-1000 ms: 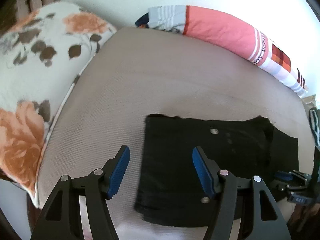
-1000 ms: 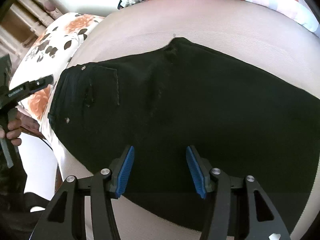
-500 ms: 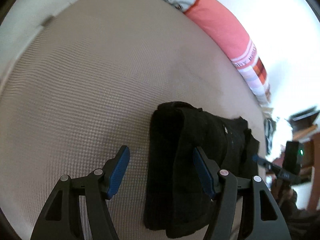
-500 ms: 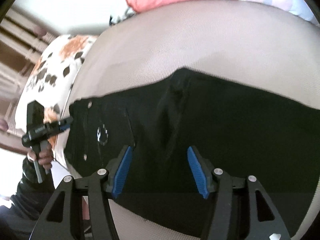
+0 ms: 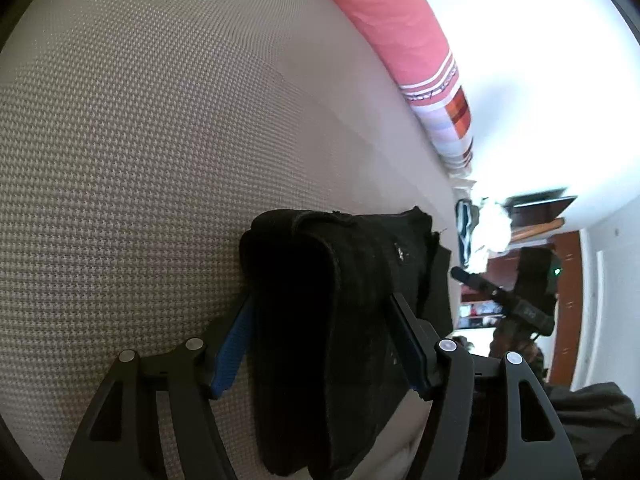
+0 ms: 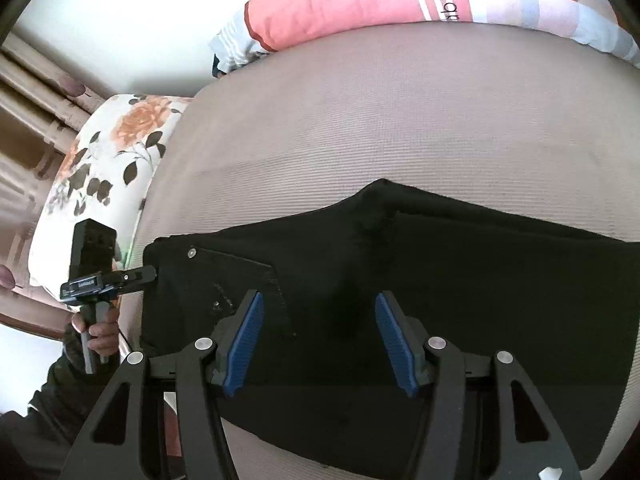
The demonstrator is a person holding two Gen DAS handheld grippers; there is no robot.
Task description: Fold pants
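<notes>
Black pants (image 6: pixel 480 280) lie folded lengthwise on the beige bed cover (image 6: pixel 400 120), waist end at the left with its pocket and rivets showing. My left gripper (image 5: pixel 320 300) is low at that waist end, open, and its jaws straddle the thick doubled edge of the pants (image 5: pixel 360 248) without squeezing it. In the right wrist view the left gripper (image 6: pixel 150 273) touches the pants' left edge, with a hand (image 6: pixel 100 328) on its grip. Above the middle of the pants hangs my right gripper (image 6: pixel 318 298), open, with only flat cloth showing below its blue pads.
A pink striped pillow (image 6: pixel 360 0) lies along the far side of the bed. A floral pillow (image 6: pixel 112 152) sits at the left end. The bed cover (image 5: pixel 160 160) stretches bare beyond the pants. A dark doorway and wooden furniture (image 5: pixel 532 220) stand past the bed's end.
My left gripper has swung round and dropped onto the waist end, which now sits between its jaws. My right gripper has drawn back and up a little over the pants.
</notes>
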